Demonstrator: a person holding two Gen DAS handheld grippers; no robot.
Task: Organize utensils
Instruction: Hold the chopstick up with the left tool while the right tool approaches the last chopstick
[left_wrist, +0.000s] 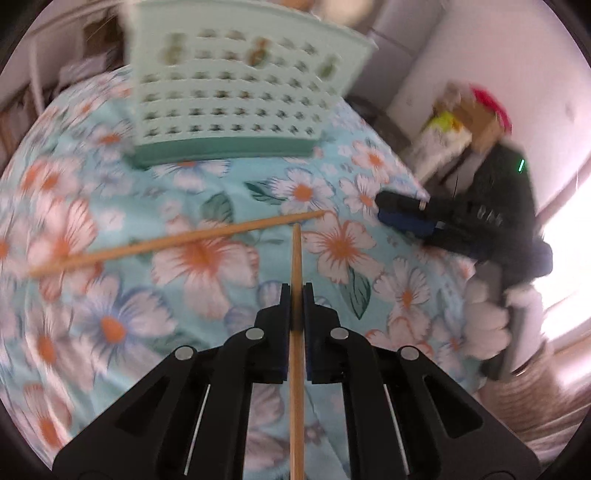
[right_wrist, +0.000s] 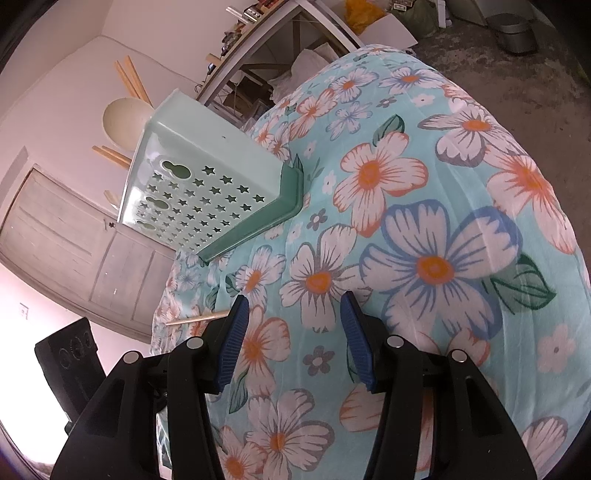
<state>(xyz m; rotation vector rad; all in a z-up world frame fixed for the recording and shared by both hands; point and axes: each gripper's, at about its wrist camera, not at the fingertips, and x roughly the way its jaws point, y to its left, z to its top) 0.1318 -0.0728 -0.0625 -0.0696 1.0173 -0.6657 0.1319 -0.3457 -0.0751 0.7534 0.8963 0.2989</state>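
I am pinching a thin, light wooden chopstick (left_wrist: 296, 280) in my left gripper (left_wrist: 294, 295), jaws pressed on its middle, just in front of the pale green plastic holder with star holes (left_wrist: 236, 92). It is stiff but smooth, so I am thinking it may slip or spin. A second wooden chopstick (left_wrist: 177, 240) is lying nearer the holder on the soft flowery blue cloth (left_wrist: 184, 184). My right gripper (right_wrist: 291, 314) is hanging spread and empty beside the holder.

Left gripper (left_wrist: 296, 295): jaws clamped on a chopstick (left_wrist: 296, 280), angled downward. Right gripper (right_wrist: 291, 314): jaws apart, nothing between them, angled downward over the tablecloth (right_wrist: 424, 184).
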